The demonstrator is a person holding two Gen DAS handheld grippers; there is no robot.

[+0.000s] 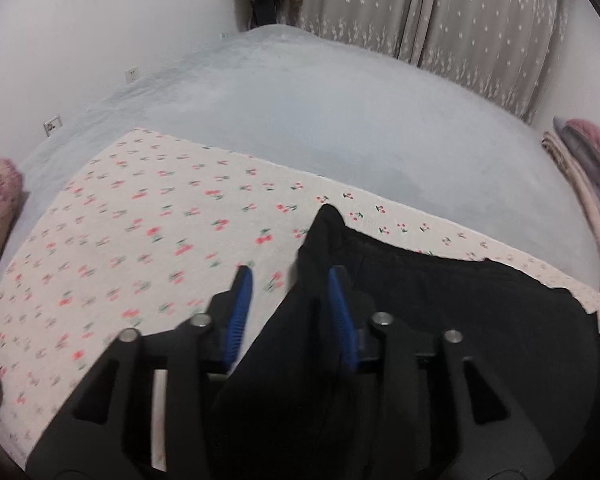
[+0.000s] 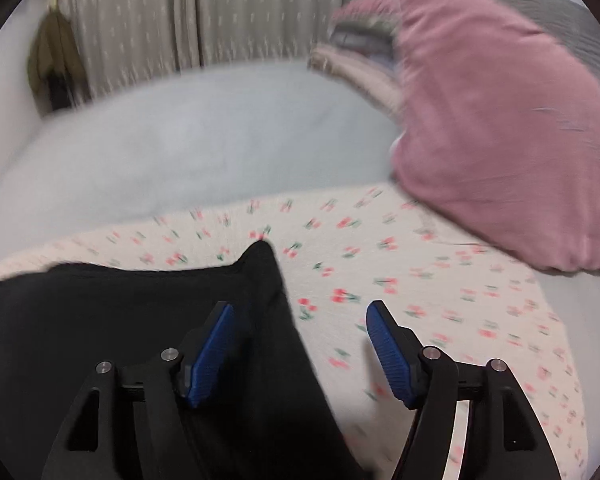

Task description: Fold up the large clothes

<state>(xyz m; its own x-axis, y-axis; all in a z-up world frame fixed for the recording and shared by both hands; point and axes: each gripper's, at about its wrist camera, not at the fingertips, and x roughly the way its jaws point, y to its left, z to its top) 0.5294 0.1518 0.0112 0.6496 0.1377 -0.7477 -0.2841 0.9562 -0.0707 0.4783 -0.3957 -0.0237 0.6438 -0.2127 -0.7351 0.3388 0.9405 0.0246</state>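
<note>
Left gripper (image 1: 290,276): fingers spread, a raised fold of the black garment (image 1: 440,320) running up between them; the cloth lies against the right pad, gap at the left pad. Not pinched that I can see.

Right gripper (image 2: 300,316): fingers spread wide. The garment's edge passes by the left pad; the right pad stands over bare cloth. Nothing held.

Black garment (image 2: 120,320): lies on the cherry-print cloth (image 1: 140,220), toward its near edge, stretched between the two grippers. Each wrist view shows a peaked corner pointing toward the far side. Both views are motion-blurred, so the seams and the type of garment are unreadable.

Handling (judgement): soft, limp, thick-looking fabric, moderately heavy for clothing, not slippery, not fragile. It will sag and drape when lifted, so one grip point will not keep an edge straight. Best hold: the two peaked corners, one per gripper, pinching through all layers at the hem, then lift evenly.

Beyond: the cherry-print cloth (image 2: 420,280) lies on a pale blue bed (image 1: 320,120). Pink pillow (image 2: 500,120) at the bed's right side, overlapping the cloth's corner. Curtains (image 1: 460,12) and white wall behind.
</note>
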